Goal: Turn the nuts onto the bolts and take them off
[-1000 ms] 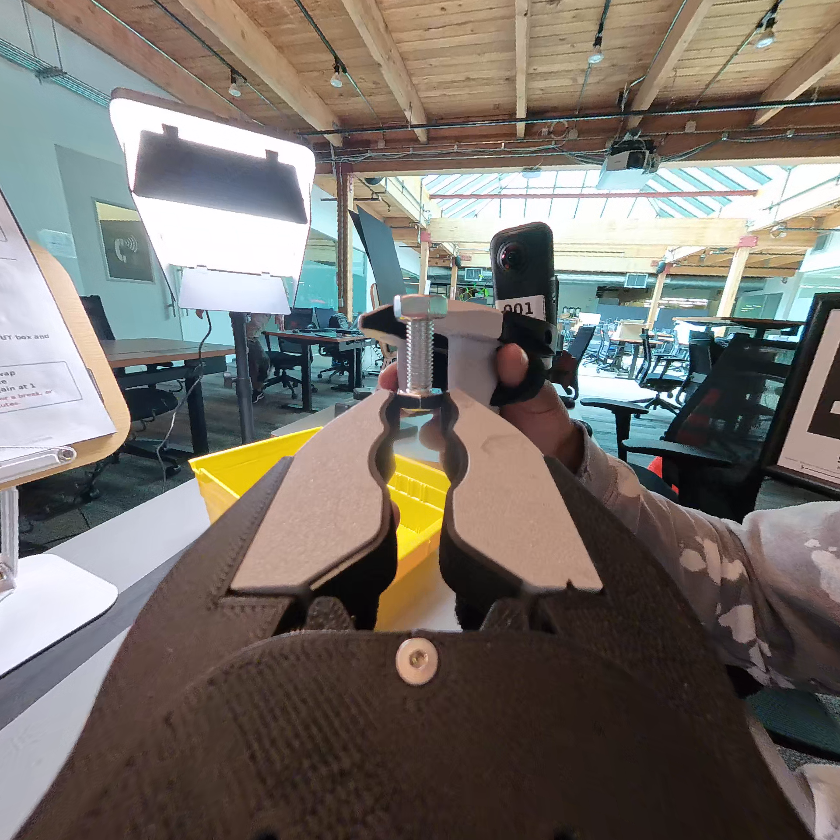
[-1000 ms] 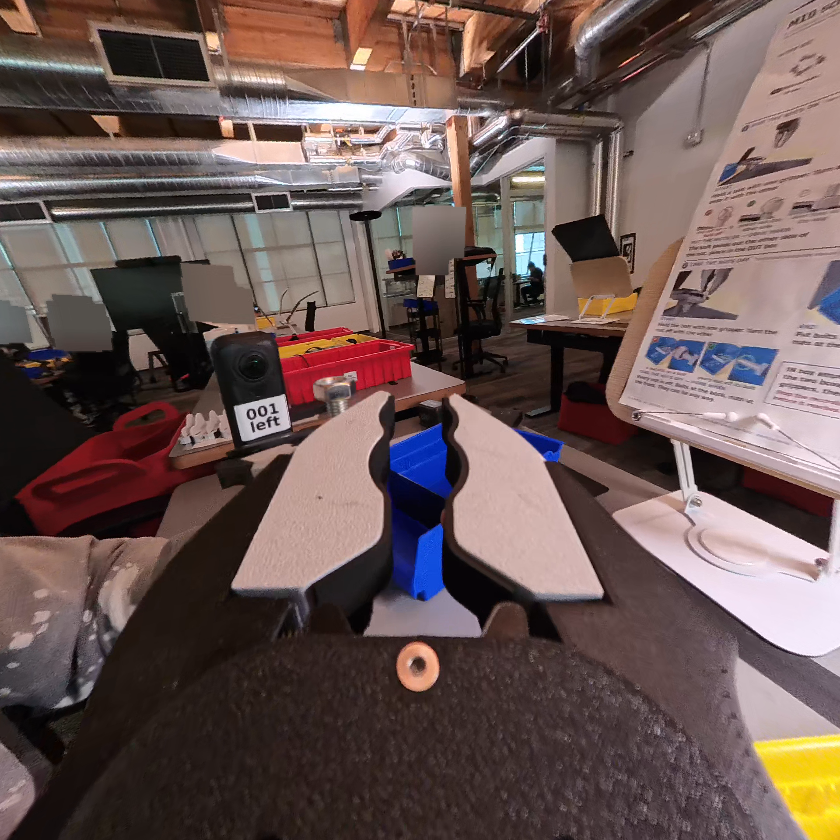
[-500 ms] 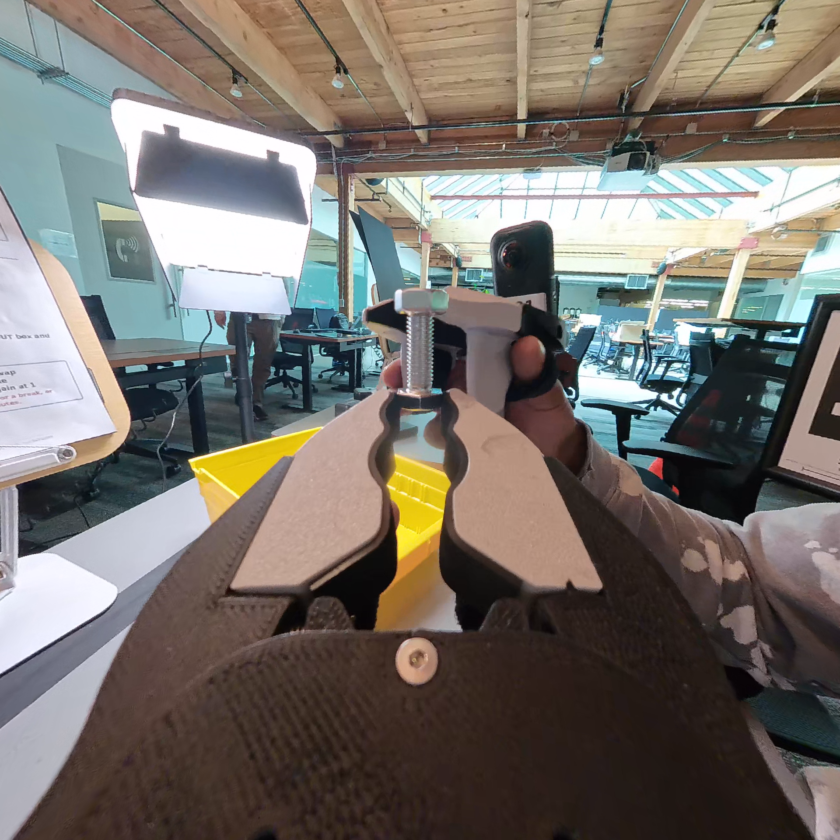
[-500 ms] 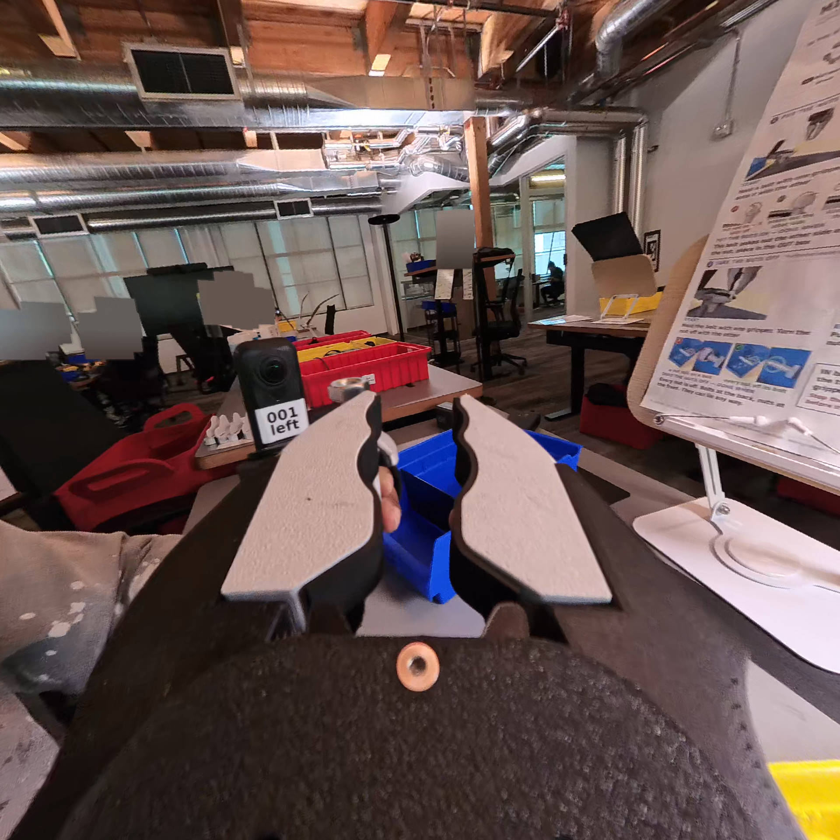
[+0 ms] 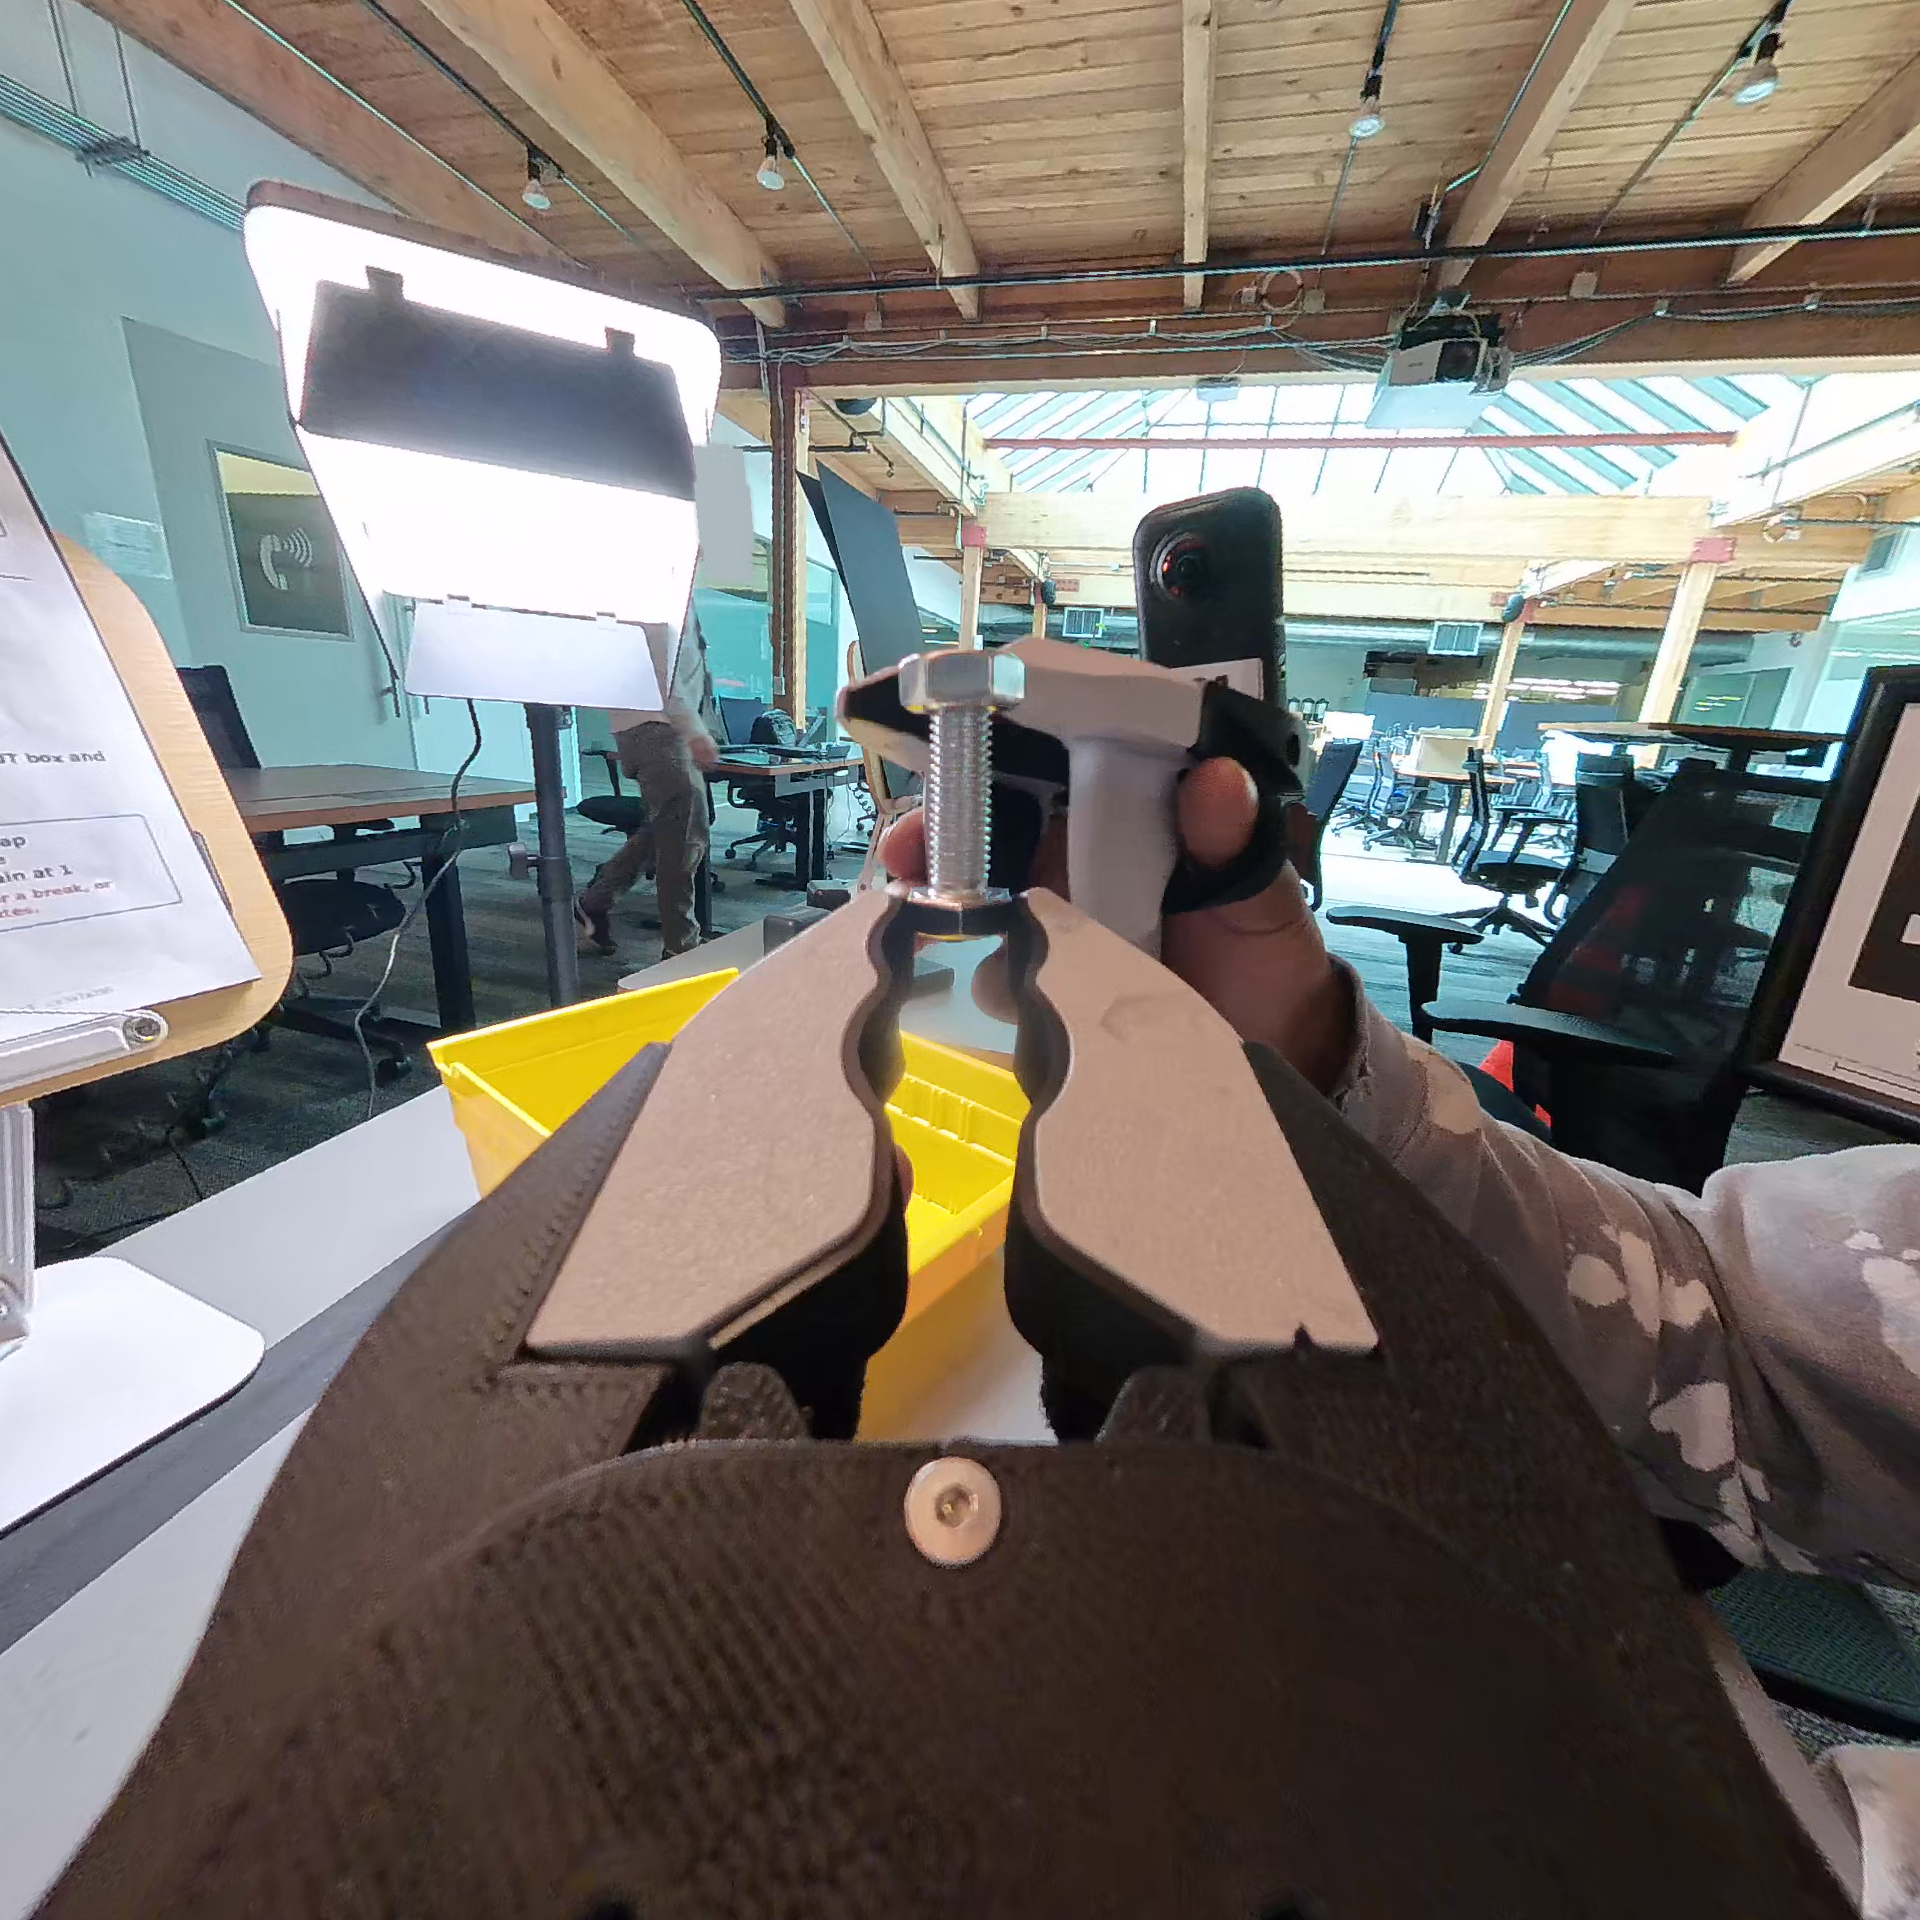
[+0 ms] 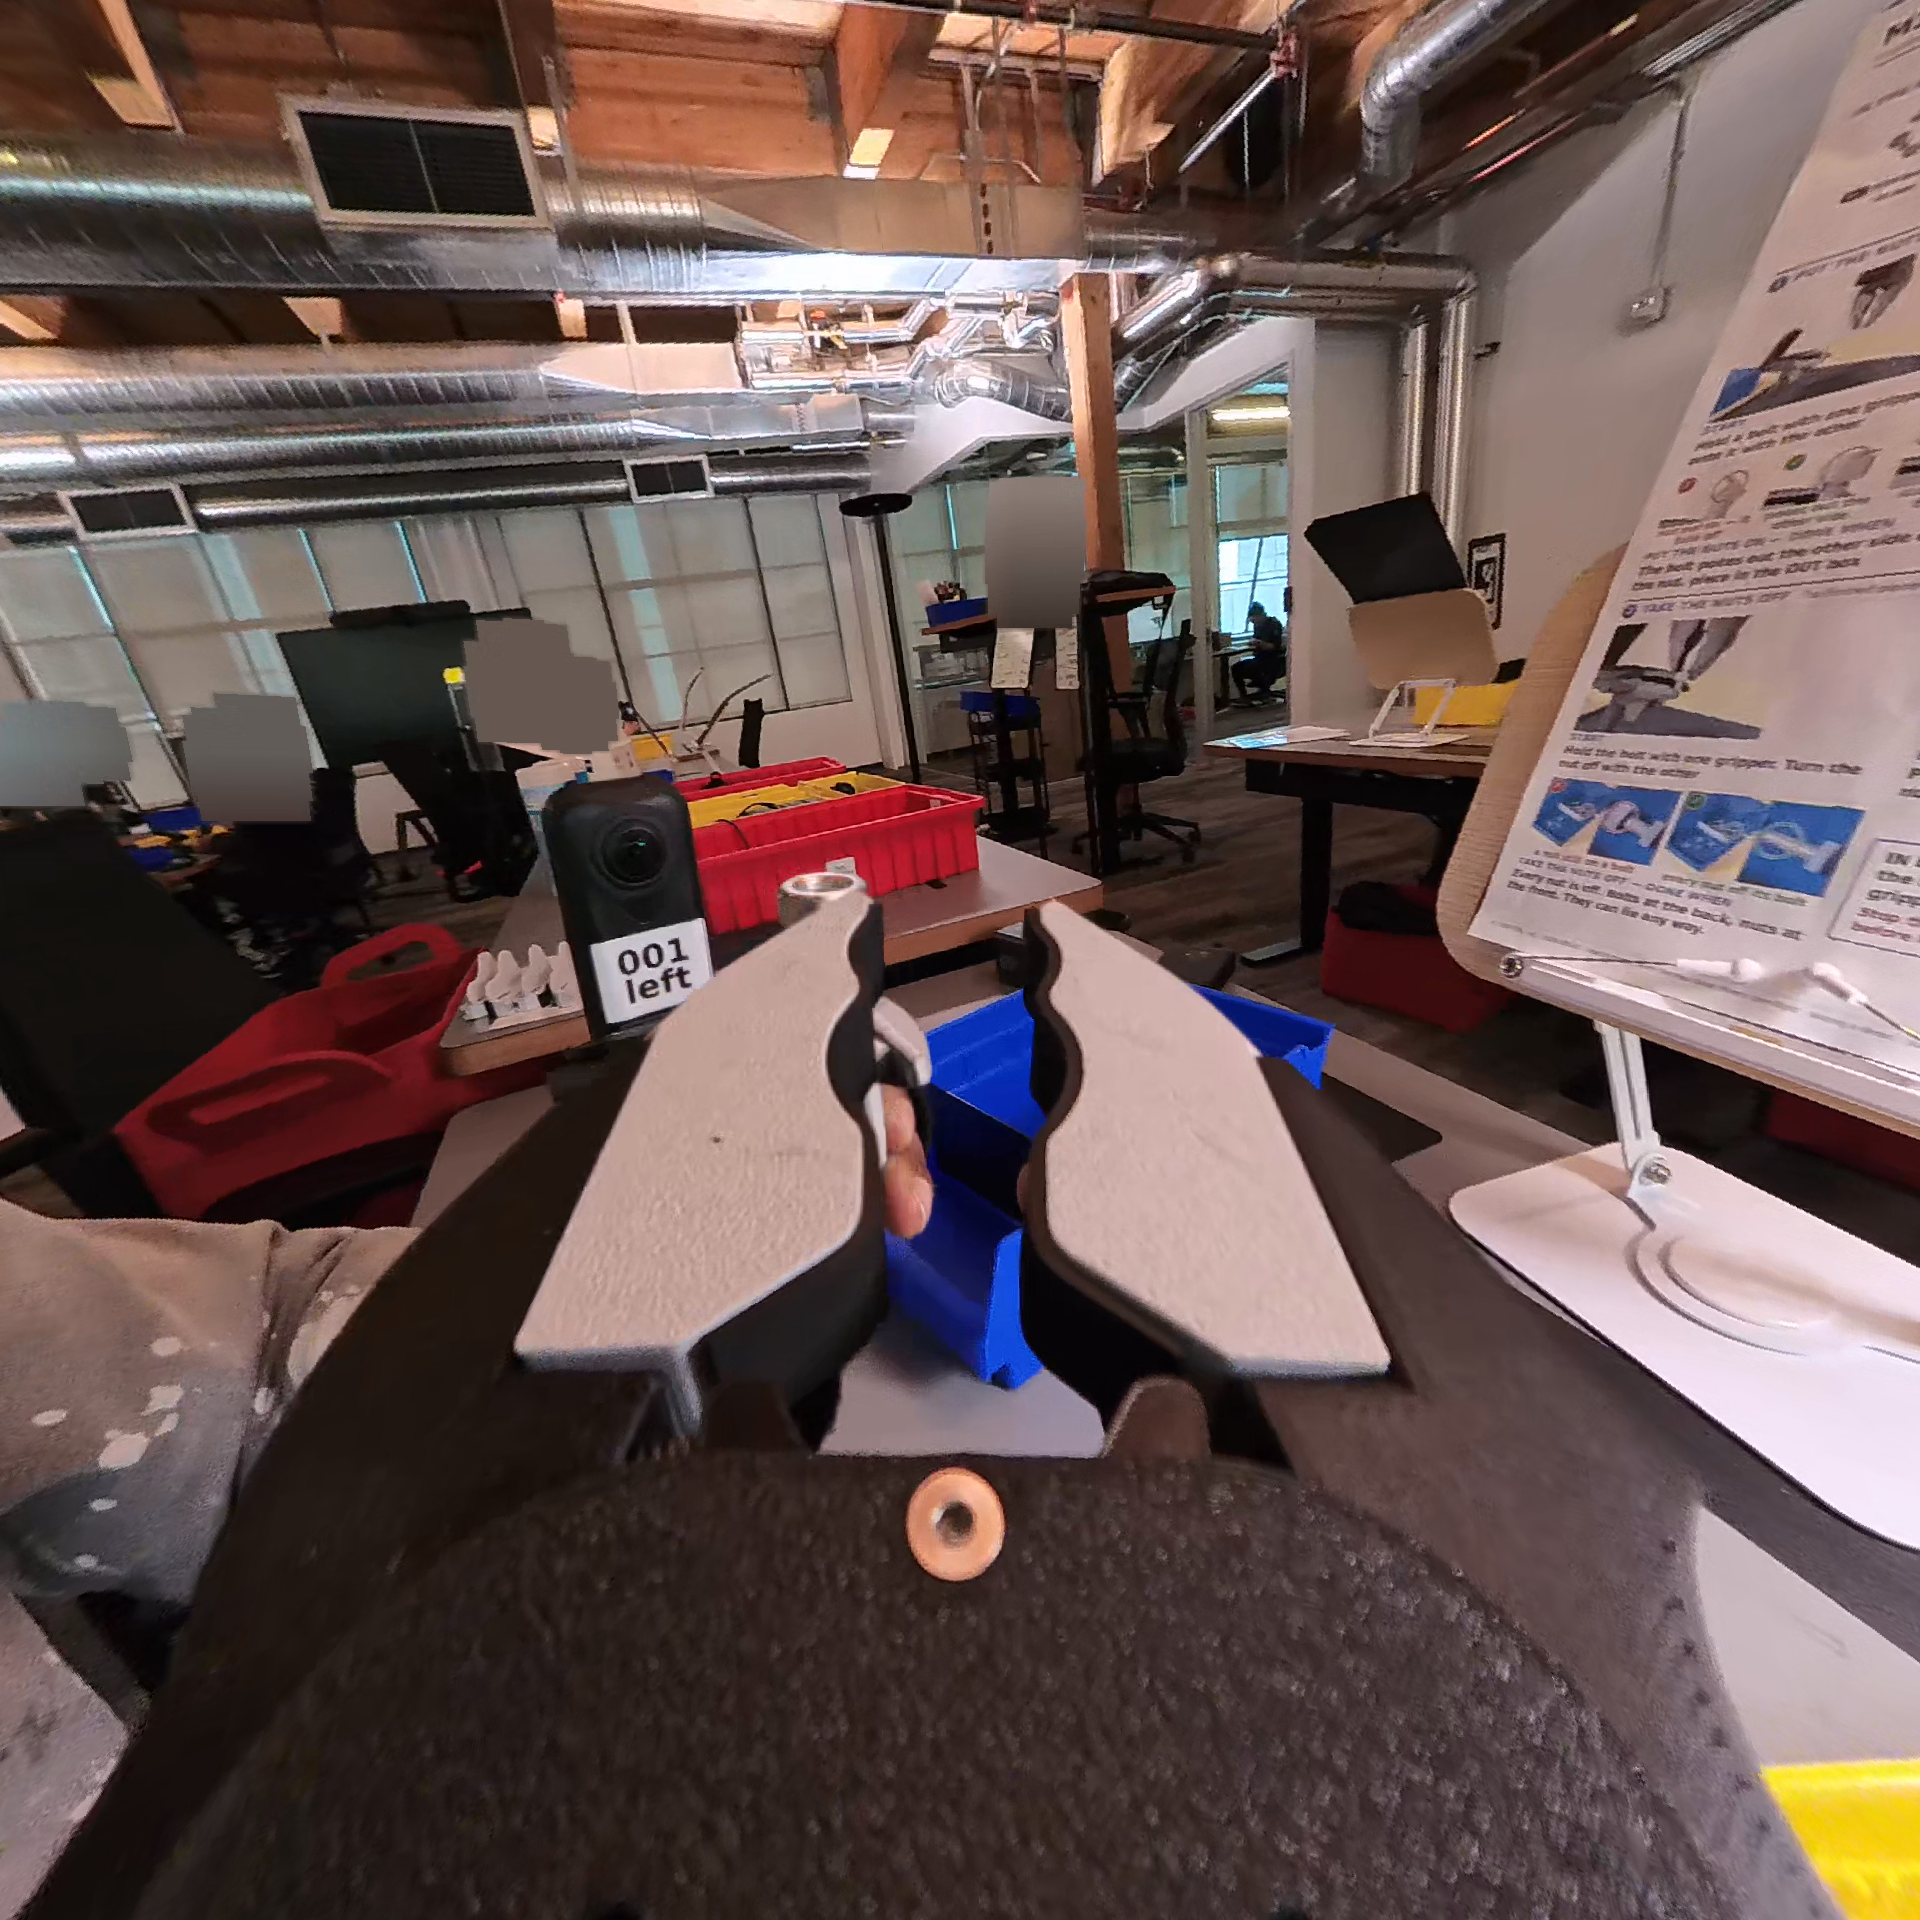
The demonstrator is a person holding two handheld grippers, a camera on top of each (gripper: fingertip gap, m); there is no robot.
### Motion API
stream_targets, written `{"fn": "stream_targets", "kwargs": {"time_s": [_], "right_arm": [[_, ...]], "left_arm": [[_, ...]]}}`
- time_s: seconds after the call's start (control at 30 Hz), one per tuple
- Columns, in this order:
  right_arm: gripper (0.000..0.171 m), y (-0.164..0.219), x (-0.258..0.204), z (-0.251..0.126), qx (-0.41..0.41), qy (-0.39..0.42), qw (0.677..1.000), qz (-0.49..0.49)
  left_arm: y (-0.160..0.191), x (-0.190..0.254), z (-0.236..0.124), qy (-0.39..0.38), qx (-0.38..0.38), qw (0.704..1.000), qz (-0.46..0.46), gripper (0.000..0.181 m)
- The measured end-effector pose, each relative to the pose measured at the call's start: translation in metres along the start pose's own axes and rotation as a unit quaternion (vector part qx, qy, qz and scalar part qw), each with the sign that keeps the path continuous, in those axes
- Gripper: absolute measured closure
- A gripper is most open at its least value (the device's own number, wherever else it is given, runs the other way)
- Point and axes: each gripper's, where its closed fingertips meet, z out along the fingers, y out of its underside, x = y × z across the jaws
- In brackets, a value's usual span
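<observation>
A silver bolt (image 5: 958, 800) stands upright with its hex head up. A nut (image 5: 951, 906) sits on its lower end. My left gripper (image 5: 954, 923) is shut on that nut at its fingertips. My right gripper (image 6: 951, 925) is open and empty. In the left wrist view one of its fingers (image 5: 1091, 691) lies right beside the bolt head, with a hand (image 5: 1226, 894) gripping its handle. In the right wrist view the bolt head (image 6: 821, 894) peeks out just behind the tip of the left finger, outside the gap.
A yellow bin (image 5: 582, 1049) stands on the white table below my left gripper. A blue bin (image 6: 977, 1101) lies below my right gripper. Instruction boards on white stands flank the table (image 5: 94, 831) (image 6: 1766, 727). A light panel (image 5: 488, 468) stands behind. The grippers' ends are close to 4 cm from one another.
My right gripper has moved in on the bolt head; in its view the head went from left of the finger to behind its tip. My left gripper holds still.
</observation>
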Motion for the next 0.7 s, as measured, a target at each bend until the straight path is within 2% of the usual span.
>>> {"fn": "stream_targets", "kwargs": {"time_s": [0.3, 0.43, 0.57, 0.7], "right_arm": [[0.139, 0.006, -0.019, 0.007, -0.026, -0.02, 0.999, -0.038], [0.141, 0.01, -0.02, 0.008, -0.039, -0.019, 0.998, -0.044], [0.153, 0.01, -0.02, 0.007, -0.038, -0.022, 0.998, -0.045], [0.154, 0.01, -0.021, 0.005, -0.04, -0.037, 0.998, -0.038]], "left_arm": [[0.006, -0.001, 0.002, -0.001, -0.01, 1.0, -0.001, 0.163], [0.008, 0.0, 0.003, -0.002, -0.013, 1.0, 0.002, 0.163], [0.01, 0.0, 0.004, 0.0, -0.017, 1.0, 0.001, 0.163], [0.014, 0.002, 0.005, 0.007, -0.021, 1.0, -0.004, 0.163]]}}
